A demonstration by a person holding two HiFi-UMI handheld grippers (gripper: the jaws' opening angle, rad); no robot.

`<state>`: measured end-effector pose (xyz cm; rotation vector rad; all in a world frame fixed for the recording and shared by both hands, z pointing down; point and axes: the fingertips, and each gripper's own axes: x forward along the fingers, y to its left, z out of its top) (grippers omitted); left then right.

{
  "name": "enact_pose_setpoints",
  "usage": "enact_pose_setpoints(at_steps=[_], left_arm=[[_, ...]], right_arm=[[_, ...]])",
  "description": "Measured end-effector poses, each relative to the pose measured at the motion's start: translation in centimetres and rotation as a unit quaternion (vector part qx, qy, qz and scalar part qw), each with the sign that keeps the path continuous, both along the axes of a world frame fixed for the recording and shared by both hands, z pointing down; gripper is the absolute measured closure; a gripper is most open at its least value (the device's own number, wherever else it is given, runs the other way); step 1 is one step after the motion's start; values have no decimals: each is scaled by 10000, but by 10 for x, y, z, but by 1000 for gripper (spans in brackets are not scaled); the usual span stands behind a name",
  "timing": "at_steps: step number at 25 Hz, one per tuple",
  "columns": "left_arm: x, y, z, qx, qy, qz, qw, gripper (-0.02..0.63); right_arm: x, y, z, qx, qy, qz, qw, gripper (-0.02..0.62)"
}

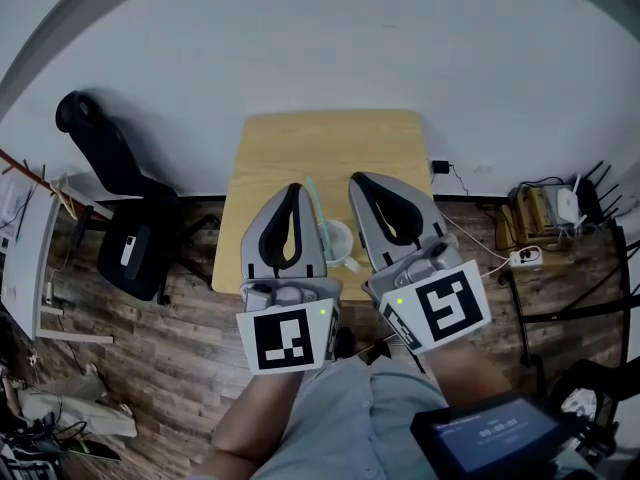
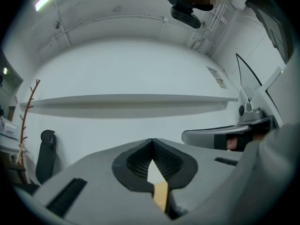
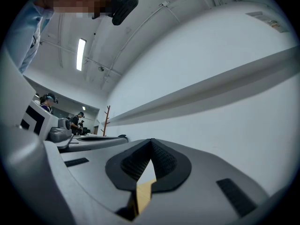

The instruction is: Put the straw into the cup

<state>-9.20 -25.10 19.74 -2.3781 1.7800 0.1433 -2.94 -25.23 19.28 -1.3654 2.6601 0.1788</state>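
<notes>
Centre frame, a wooden table [image 1: 330, 138] holds a cup [image 1: 340, 240], with a straw [image 1: 314, 203] at its left rim. The left gripper [image 1: 295, 186] and right gripper [image 1: 357, 178] flank it, jaws together, empty.

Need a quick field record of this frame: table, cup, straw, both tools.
table: wooden, cup stands on it
cup: pale, between the two tools
straw: pale green, slants toward the cup; whether its end is inside is unclear
left tool: shut, nothing held
right tool: shut, nothing held
</notes>
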Motion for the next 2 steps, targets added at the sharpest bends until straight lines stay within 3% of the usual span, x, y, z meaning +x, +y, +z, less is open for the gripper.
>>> enact_pose_setpoints(at_steps=[2], left_arm=[[-2, 0, 2, -7, -23, 6, 10000, 607]], right_arm=[[-2, 0, 1, -4, -1, 5, 10000, 597]])
